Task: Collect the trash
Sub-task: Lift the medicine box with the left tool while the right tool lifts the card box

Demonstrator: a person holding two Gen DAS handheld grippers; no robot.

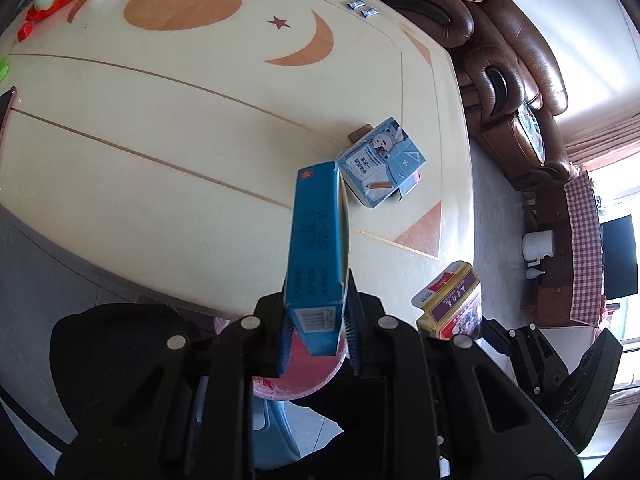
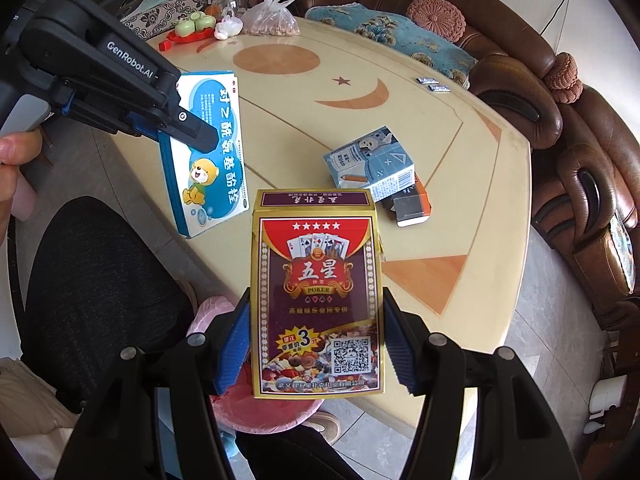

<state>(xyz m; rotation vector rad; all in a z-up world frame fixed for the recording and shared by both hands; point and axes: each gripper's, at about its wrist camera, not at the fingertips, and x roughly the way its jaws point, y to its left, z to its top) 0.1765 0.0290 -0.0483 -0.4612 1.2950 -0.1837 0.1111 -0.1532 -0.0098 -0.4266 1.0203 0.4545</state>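
Left wrist view: my left gripper is pinched narrow-edge on the blue medicine box, which sticks out ahead of the fingers, clear of the table, so it can be carried off as trash. My right gripper clamps the poker card box by its two sides, upright, jaws held wide by the box. Ahead of both tools a pale blue carton lies on the table, uncollected, with an orange-edged box just behind it. Below the grippers sits a pink bin; nothing blocks it, I judge.
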